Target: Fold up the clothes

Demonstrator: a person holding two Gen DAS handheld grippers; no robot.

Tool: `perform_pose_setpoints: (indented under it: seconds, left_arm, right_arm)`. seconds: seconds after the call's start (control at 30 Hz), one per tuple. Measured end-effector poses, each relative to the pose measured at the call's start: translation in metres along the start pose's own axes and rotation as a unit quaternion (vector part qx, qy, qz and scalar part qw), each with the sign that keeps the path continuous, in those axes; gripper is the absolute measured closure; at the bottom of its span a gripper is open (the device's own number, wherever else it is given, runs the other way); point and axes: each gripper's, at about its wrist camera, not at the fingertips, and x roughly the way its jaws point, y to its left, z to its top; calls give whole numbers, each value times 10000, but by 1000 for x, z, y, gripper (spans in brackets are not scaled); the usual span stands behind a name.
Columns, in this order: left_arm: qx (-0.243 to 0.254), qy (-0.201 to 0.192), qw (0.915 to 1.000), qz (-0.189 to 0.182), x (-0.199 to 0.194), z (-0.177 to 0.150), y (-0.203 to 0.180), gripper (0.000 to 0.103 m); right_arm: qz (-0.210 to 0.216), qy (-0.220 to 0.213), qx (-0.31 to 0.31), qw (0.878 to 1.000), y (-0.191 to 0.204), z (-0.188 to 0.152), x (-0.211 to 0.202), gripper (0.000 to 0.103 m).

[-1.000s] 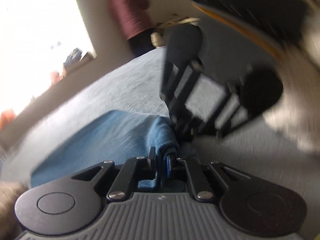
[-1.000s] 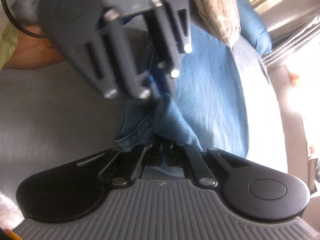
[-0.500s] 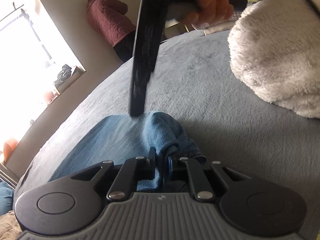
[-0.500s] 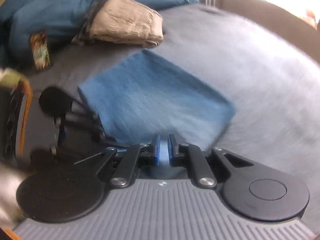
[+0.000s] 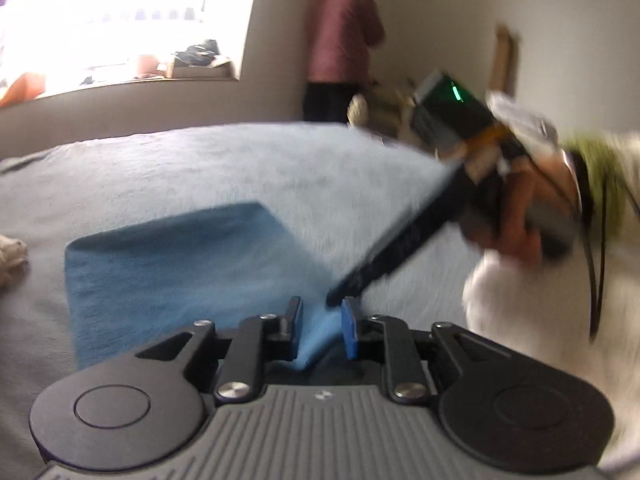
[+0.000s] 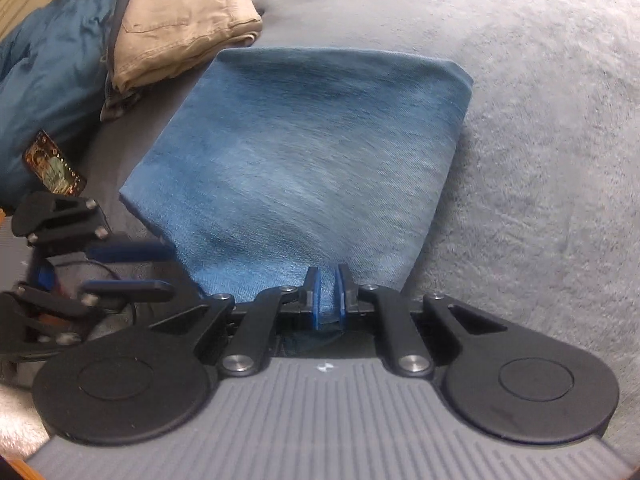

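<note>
Your right hand-held gripper [image 6: 327, 294] pinches the near hem of the one folded blue jeans [image 6: 304, 152]; your left hand-held gripper [image 5: 322, 330] is opening around its corner. Jeans lie lengthwise away on the bed [image 6: 540, 120]; one folded khaki trousers [image 6: 180, 28] beyond.

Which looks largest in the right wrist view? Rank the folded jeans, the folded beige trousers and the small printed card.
1. Folded jeans, largest by far, though nearest the camera.
2. Folded beige trousers, farther off, so their true size is unsure.
3. Small printed card, smallest.
</note>
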Motion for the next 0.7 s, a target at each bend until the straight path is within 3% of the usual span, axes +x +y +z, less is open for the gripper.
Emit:
perform_pose_setpoints:
  seconds: [0.07,0.13,0.27,0.37,0.5,0.57,0.7]
  left_arm:
    - [-25,40,10000,80,18,2,-7,82]
    - [197,386,9988,232,45,-3,-18,82]
    - [513,415,9967,471,53,-19,-27,82]
    - [785,469,9945,504,52,-20,-31,82]
    - [1130,520,9907,544,52,-25,-37,82]
    - [1150,605,9900,544,56,-28,-38,82]
    - [1095,556,9907,578,56,-31,-38,81]
  right_arm:
    - [26,-34,103,9999,-2,-3,0,96]
    - [107,-61,283,9995,-6,-3,-3,96]
    - [339,-76,755,9965,-21,-4,-8,97]
    - [315,-174,756,9965,-21,1,-19,97]
    - [19,182,229,9996,-7,4,-9,98]
    - [-263,413,-58,9988,-3,2,11,98]
    - [-399,571,-272,9972,0,8,21,99]
